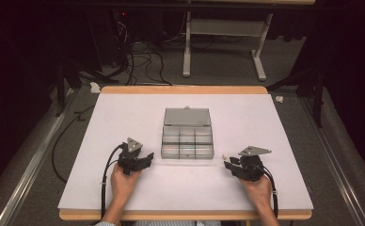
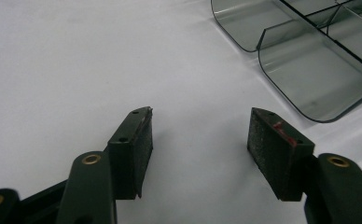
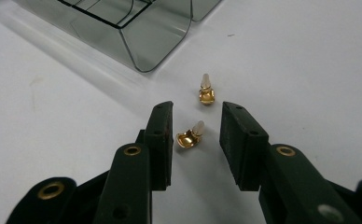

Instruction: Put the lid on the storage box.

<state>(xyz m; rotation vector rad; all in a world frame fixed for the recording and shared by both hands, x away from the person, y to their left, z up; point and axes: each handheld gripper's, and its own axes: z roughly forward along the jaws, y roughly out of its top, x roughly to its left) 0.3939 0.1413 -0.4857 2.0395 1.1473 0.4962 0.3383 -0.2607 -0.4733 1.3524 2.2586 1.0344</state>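
Observation:
A clear smoky plastic compartment box [image 1: 187,141] lies open mid-table, its lid [image 1: 187,117] folded back behind it. My left gripper [image 1: 148,157] rests on the white mat to the left of the box, open, with nothing between its jaws [image 2: 200,135]; a corner of the box [image 2: 309,70] lies ahead to its right. My right gripper [image 1: 227,162] sits right of the box. Its jaws stand open [image 3: 195,126] around a small gold part with a pale tip [image 3: 188,136], which lies on the mat close to the left pad. A second gold part [image 3: 206,91] lies just beyond the fingertips.
The white mat [image 1: 124,117] covers a wooden table with edges close behind the person's hands. The box corner [image 3: 137,32] is ahead and left of the right gripper. Cables and a stand's legs [image 1: 223,52] lie on the floor beyond the table.

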